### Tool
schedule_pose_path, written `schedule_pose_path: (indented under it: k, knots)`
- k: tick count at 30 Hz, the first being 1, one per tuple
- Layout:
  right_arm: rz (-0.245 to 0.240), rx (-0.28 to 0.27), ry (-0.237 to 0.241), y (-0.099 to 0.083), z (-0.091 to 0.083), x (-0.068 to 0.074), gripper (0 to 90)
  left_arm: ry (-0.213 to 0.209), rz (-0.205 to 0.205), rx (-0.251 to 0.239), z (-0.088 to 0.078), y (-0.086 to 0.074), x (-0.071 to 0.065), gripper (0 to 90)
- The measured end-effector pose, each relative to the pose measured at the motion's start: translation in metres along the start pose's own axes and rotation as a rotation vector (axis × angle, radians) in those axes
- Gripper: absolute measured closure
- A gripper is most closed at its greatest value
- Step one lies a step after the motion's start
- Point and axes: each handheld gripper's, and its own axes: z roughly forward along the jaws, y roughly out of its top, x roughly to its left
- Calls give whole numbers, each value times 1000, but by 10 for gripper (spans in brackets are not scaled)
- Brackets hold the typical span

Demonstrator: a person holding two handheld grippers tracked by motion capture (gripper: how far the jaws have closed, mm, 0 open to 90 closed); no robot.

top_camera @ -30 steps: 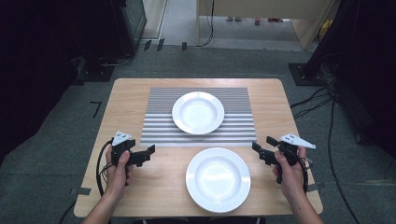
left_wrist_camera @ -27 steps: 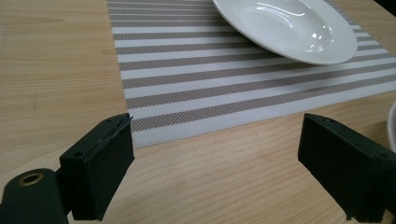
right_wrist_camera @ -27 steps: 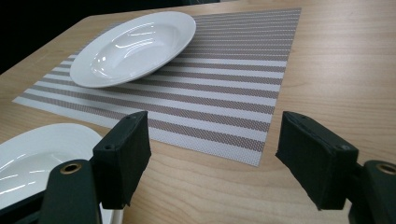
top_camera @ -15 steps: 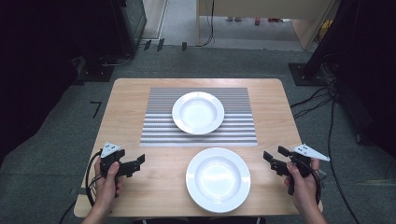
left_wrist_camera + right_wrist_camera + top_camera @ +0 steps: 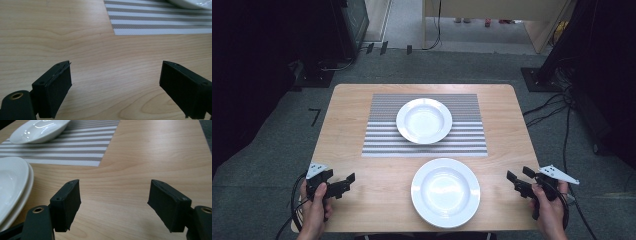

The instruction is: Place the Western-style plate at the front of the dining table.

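Here, hovering wide open and empty over the near corners of the wooden table (image 5: 347,130): left gripper (image 5: 346,182) and right gripper (image 5: 513,180). Sitting between them, a white plate (image 5: 445,192); resting farther off on the striped mat (image 5: 384,135), a second plate (image 5: 424,120).

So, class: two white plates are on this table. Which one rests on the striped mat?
The far plate lies on the striped mat. The near plate sits on bare wooden table, between the two grippers.
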Motion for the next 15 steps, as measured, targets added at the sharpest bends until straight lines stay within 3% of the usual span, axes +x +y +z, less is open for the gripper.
schedule_pose_path:
  k: [12,15]
  knots:
    - [5,34,-73,-19,-9,-21,261,80,-11,17,-7,-19,20,105]
    - [3,63,-103,-26,-9,-28,261,130,21,41,-6,-24,21,105]
